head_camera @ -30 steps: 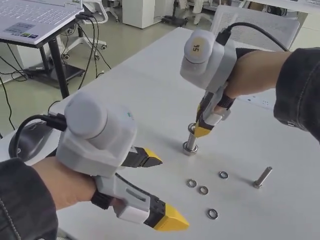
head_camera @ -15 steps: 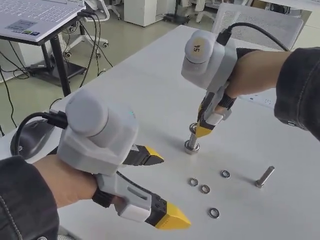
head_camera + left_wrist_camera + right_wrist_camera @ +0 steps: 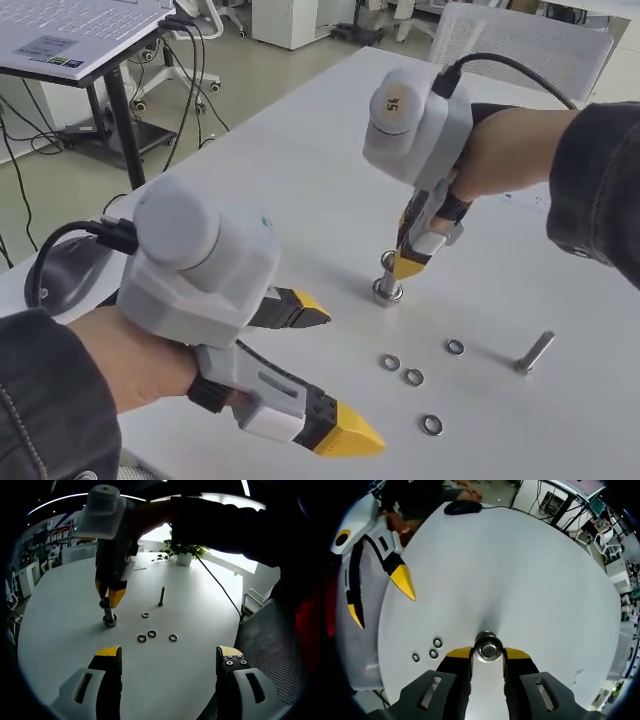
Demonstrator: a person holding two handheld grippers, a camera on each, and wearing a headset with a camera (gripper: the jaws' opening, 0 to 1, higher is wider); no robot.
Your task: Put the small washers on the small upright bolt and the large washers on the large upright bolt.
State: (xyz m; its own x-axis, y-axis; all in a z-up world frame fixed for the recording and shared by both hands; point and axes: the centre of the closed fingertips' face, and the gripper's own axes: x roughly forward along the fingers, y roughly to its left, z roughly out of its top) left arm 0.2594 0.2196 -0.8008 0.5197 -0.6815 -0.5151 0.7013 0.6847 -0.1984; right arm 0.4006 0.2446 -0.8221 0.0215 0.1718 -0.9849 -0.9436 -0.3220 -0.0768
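- Right gripper: points down, jaws narrowed onto a large washer at the top of the large upright bolt.
- The bolt stands on the white counter, with metal rings stacked at its foot.
- Left gripper: jaws wide apart, holding nothing, above the counter's near side.
- Four small washers lie loose and flat between the grippers.
- Small upright bolt stands just beyond the washers.

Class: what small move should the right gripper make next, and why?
Probably ease the right gripper open. Its jaws seem to pinch a large washer that sits ringed over the top of the large upright bolt, so letting go should drop it down the shaft.
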